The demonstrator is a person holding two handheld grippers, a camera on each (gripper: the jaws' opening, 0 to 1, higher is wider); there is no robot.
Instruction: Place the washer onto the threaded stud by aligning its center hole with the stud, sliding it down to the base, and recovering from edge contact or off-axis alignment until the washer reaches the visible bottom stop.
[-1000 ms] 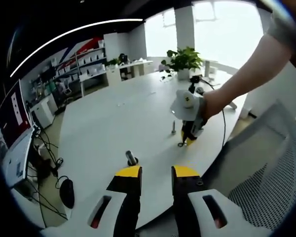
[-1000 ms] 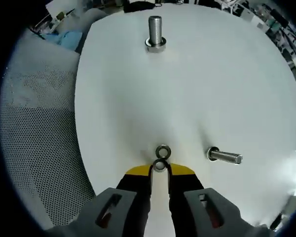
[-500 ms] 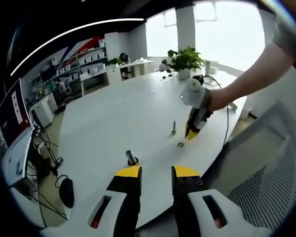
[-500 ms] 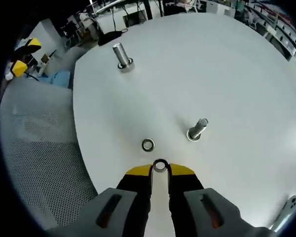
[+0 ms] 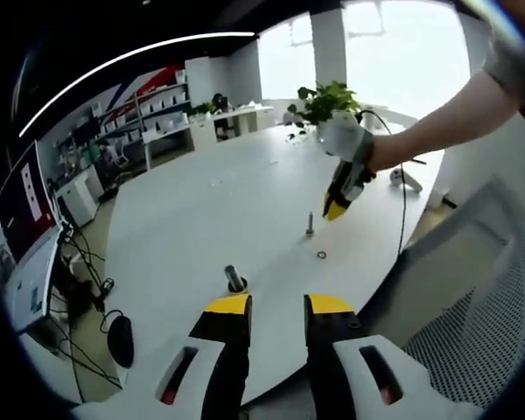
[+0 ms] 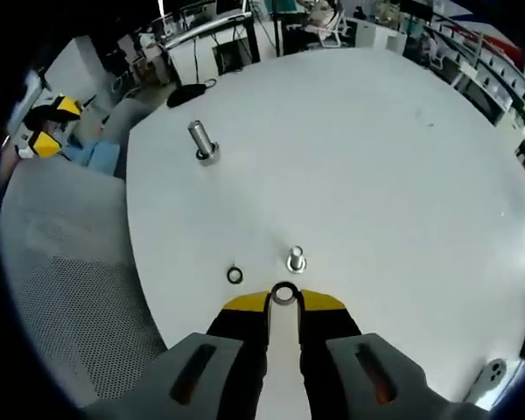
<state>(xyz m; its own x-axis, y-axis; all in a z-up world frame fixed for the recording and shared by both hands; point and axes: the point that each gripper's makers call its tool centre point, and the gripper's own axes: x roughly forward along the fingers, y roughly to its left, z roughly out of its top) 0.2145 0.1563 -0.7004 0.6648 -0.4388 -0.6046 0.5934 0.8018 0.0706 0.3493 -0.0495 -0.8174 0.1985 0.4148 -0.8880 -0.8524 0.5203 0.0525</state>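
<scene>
My right gripper (image 6: 284,296) is shut on a small steel washer (image 6: 284,293), held in the air above the white round table (image 6: 394,157). Just ahead of the washer stands a thin threaded stud (image 6: 296,259), seen almost end-on. A second washer (image 6: 234,275) lies flat on the table to its left. A thicker stud (image 6: 201,142) stands farther off. In the left gripper view, a hand holds the right gripper (image 5: 337,208) up over the thin stud (image 5: 310,224), with the loose washer (image 5: 321,255) nearby. My left gripper (image 5: 278,306) is open near the thick stud (image 5: 234,280).
A grey mesh chair (image 6: 61,289) sits against the table's edge, also seen at the right as the mesh chair (image 5: 472,297). A potted plant (image 5: 324,105) stands at the table's far side. The left gripper's yellow tips (image 6: 44,127) show beyond the chair.
The right gripper has risen from the table with one washer and moved over the thin stud. The other washer stays on the table. The left gripper has not moved.
</scene>
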